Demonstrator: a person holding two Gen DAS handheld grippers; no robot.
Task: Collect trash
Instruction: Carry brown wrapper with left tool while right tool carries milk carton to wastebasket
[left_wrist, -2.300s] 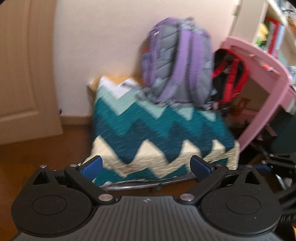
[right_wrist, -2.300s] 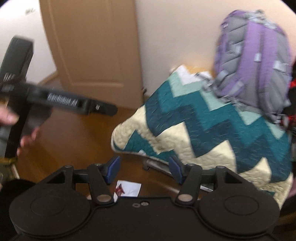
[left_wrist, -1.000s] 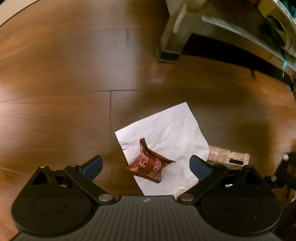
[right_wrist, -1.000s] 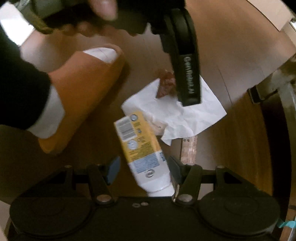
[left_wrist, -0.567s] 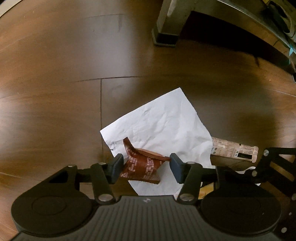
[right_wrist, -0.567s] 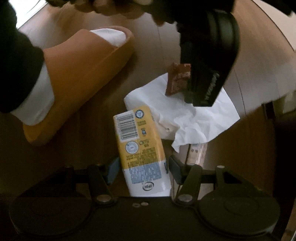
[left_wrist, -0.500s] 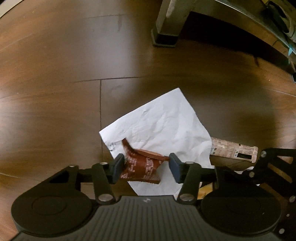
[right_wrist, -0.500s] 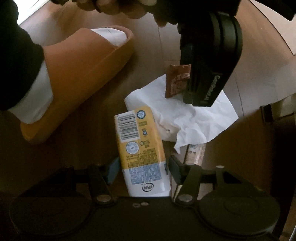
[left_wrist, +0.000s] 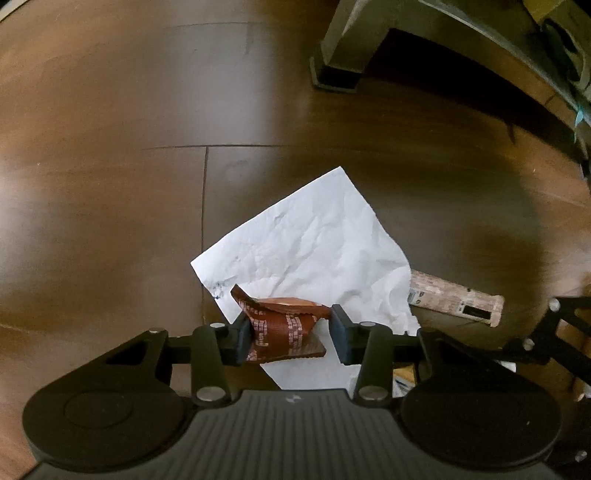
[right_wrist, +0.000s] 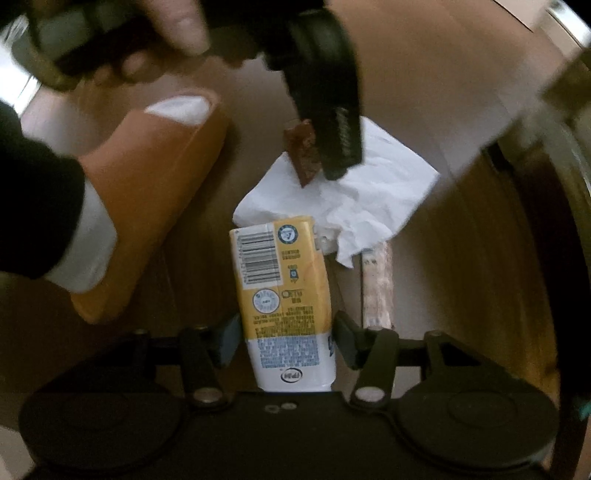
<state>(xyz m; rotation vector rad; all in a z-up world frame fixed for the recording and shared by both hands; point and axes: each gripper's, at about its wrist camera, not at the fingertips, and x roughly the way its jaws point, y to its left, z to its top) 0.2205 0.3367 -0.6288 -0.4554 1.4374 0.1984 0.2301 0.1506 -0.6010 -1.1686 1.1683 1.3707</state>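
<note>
A crumpled brown snack wrapper (left_wrist: 284, 325) sits between the pads of my left gripper (left_wrist: 290, 334), whose jaws are closing and press on both its sides. It hangs just over a creased white paper sheet (left_wrist: 314, 243) on the dark wood floor. In the right wrist view the same wrapper (right_wrist: 303, 155) dangles under the left gripper (right_wrist: 327, 168). My right gripper (right_wrist: 286, 336) points down, its jaws closing on a yellow and white drink carton (right_wrist: 280, 288) that stands lengthwise between the pads. A slim beige printed packet (left_wrist: 454, 297) lies beside the paper.
A person's foot in an orange slipper (right_wrist: 155, 192) with a white sock stands left of the trash. A hand (right_wrist: 181, 22) holds the left gripper from above. A grey furniture leg (left_wrist: 343, 62) and frame stand at the far right.
Both grippers swung down from facing the room to the floor. The left jaws closed from wide open onto the brown wrapper. The right jaws narrowed around the carton, which straightened between them.
</note>
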